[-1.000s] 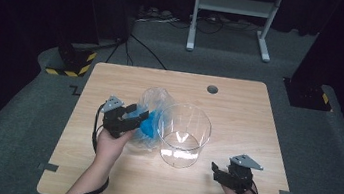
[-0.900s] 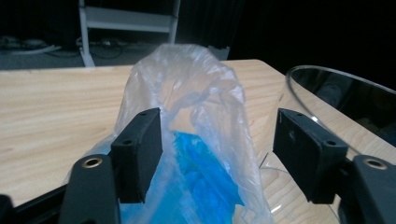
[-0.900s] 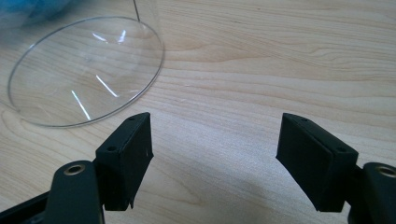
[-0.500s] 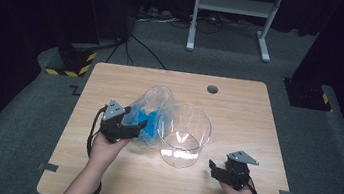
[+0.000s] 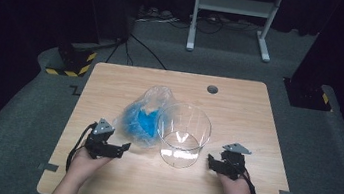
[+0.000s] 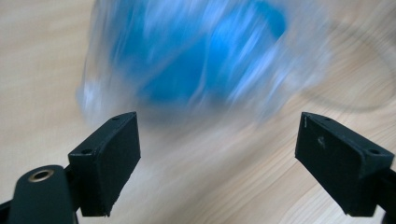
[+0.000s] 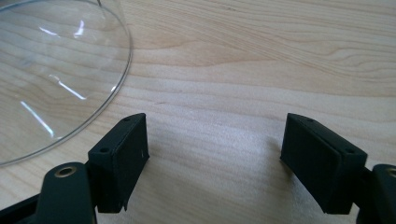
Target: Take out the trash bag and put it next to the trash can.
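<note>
wooden table, grey carpet, dark surroundings

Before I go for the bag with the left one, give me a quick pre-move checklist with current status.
1. Left gripper jaws open: ok.
2. Nothing between its jaws: ok, bare wood.
3. Plastic bag ahead of the left gripper and apart from it: ok.
4. Bag clear of the clear container: not ok, they appear to touch.
5. Right gripper open, off the container: ok.
6. Which end of the bag opens: cannot tell, the left gripper view is blurred.
</note>
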Demonstrator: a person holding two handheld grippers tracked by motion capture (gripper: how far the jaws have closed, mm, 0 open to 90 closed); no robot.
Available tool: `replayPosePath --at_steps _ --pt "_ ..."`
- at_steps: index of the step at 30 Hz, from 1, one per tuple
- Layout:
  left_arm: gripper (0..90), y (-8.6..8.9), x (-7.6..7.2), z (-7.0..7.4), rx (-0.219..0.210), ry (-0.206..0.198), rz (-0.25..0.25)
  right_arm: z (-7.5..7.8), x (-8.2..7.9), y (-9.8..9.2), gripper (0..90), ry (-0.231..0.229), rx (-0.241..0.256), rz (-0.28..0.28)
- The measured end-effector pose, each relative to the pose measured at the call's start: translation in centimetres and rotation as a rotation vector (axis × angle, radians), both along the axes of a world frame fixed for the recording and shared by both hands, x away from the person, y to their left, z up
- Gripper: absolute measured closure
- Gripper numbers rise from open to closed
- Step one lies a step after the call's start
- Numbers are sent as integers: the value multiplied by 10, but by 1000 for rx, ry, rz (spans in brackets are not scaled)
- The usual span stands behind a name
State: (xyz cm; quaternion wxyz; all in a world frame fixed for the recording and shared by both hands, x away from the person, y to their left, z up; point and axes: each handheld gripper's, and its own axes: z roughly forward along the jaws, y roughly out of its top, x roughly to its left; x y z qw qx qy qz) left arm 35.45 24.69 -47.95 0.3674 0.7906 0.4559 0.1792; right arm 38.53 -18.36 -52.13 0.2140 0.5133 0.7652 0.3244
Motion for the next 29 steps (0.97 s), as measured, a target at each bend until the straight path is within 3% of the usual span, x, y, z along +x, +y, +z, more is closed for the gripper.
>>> replayPosePath --at_steps 4,7,8,11,29 --pt "117 -1 2 -25 53 17 29 -1 1 5 219 -12 -8 8" --pt "51 -8 6 -44 125 65 17 -2 1 7 213 -20 -15 13" --pt "4 -8 6 -47 92 59 1 -2 1 7 208 -19 -15 11" --pt "2 -10 6 -48 82 41 -33 -2 1 7 201 -21 -14 10" --pt "4 -10 9 -48 84 39 -64 -4 -1 10 179 -32 -10 -25"
